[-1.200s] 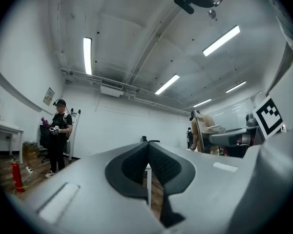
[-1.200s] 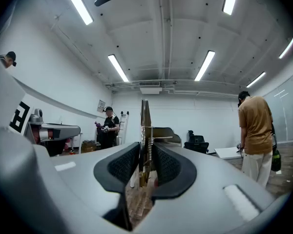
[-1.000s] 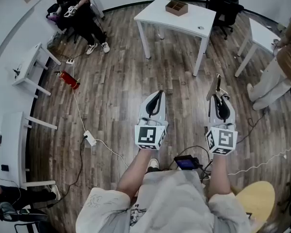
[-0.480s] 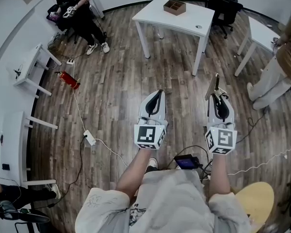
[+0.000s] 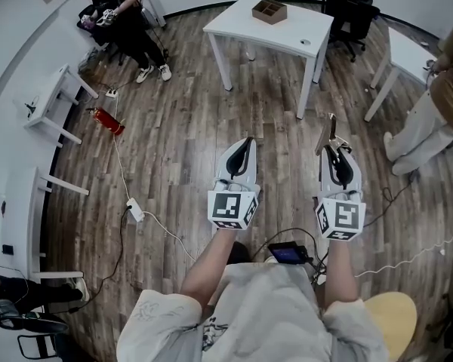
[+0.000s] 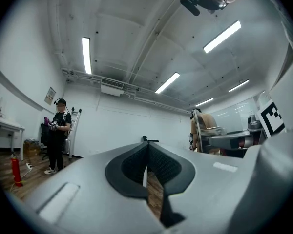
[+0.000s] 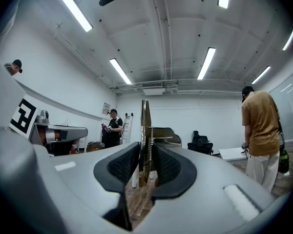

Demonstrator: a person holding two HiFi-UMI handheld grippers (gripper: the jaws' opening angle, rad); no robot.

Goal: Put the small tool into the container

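1. The wooden container (image 5: 269, 10) on the white table (image 5: 257, 27): the compartments show, but what lies in them is too small to tell.
2. Beside it on that table is a small round thing (image 5: 306, 42), too tiny to name.
3. Right of the table, a person in tan (image 5: 447, 81) is sliced off by the edge.
4. On the near side of the table, the right gripper (image 5: 334, 151) hides the lower end of the small tool (image 7: 145, 116) between its pads.
5. Far left of the table, a seated person (image 5: 7, 300) is cropped at the corner.

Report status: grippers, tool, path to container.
Left hand-held gripper shut, empty. Right hand-held gripper shut on small tool. Container on white table ahead, not reached. Floor between shows no obstacle.
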